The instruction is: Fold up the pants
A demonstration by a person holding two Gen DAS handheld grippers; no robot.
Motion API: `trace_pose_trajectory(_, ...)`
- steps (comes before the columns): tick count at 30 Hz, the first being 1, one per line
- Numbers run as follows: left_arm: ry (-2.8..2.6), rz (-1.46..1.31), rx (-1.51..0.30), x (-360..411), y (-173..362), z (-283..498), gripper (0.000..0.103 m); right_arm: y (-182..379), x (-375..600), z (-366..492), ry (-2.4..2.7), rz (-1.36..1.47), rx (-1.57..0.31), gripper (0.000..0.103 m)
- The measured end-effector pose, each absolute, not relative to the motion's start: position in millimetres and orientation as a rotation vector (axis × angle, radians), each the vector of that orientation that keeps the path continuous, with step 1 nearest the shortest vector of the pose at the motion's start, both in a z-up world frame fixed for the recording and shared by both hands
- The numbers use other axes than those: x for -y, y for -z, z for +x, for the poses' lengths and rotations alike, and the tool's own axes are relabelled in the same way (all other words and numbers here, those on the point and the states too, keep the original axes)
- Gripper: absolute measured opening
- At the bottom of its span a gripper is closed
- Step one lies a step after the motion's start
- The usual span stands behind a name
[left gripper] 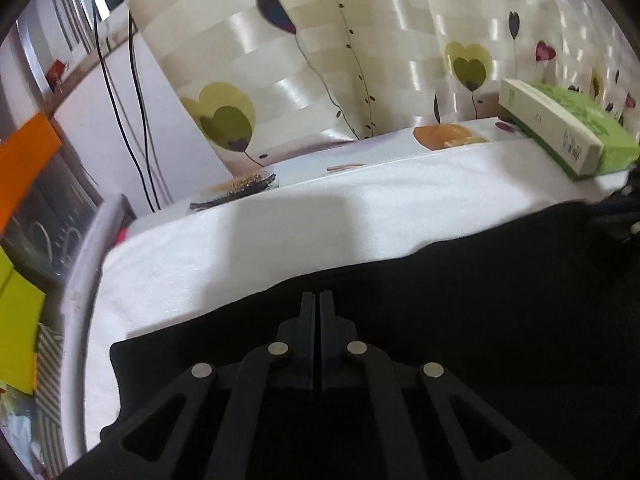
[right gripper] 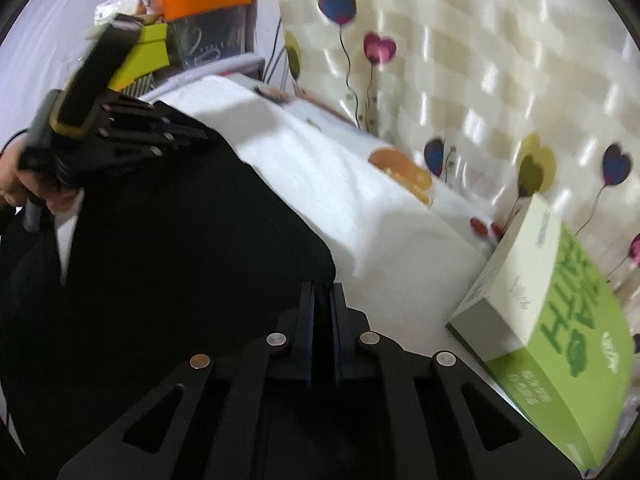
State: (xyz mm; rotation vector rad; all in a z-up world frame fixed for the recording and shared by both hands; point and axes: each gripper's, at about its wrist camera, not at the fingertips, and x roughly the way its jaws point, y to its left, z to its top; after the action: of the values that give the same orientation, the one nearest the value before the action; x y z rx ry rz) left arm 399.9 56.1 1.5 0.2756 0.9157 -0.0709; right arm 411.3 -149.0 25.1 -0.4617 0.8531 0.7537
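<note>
A green-and-white carton [right gripper: 560,332] lies on the white towel [left gripper: 280,232] against a heart-patterned curtain [left gripper: 320,60], with a hairbrush [left gripper: 236,188] at the towel's far edge and an orange-lidded clear bin [right gripper: 212,20] beyond.

Left claw [left gripper: 319,300] jaws pressed together, right claw [right gripper: 323,292] jaws nearly closed

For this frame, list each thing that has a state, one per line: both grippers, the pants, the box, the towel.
left gripper: shut, over the pants; grip on the cloth not visible.
right gripper: nearly shut on a fold of the pants.
black pants: lying across the white towel, partly bunched.
white towel: spread flat on the table.
green box: closed, lying beside the towel.
</note>
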Motion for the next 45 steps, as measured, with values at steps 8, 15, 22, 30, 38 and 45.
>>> trace_pose_trajectory(8, 0.092, 0.104, -0.758, -78.0, -60.5, 338.3, 0.002, -86.4, 166.8, 345.4, -0.769, -0.437, -0.715, 0.007)
trace_pose_trajectory(15, 0.129, -0.03, -0.637, -94.6, -99.1, 227.7, 0.002, -115.2, 168.6, 240.2, -0.802, -0.456, -0.637, 0.007)
trace_pose_trajectory(22, 0.132, -0.113, -0.701, -101.0, -57.4, 135.7, 0.002, -84.3, 176.0, 146.0, -0.788, -0.416, -0.686, 0.007)
trace_pose_trajectory(30, 0.138, -0.226, -0.777, -108.8, -23.0, 80.4, 0.002, -25.2, 183.4, 102.5, -0.779, -0.332, -0.859, 0.014)
trace_pose_trajectory(38, 0.062, -0.292, -0.736, -129.4, -35.1, 56.6, 0.036, -37.3, 216.5, 79.8, -0.719, -0.203, -0.793, 0.041)
trace_pose_trajectory(45, 0.017, -0.128, -0.783, -89.5, -39.1, 117.4, 0.052, -45.9, 242.1, 92.4, -0.633, -0.116, -0.751, 0.042)
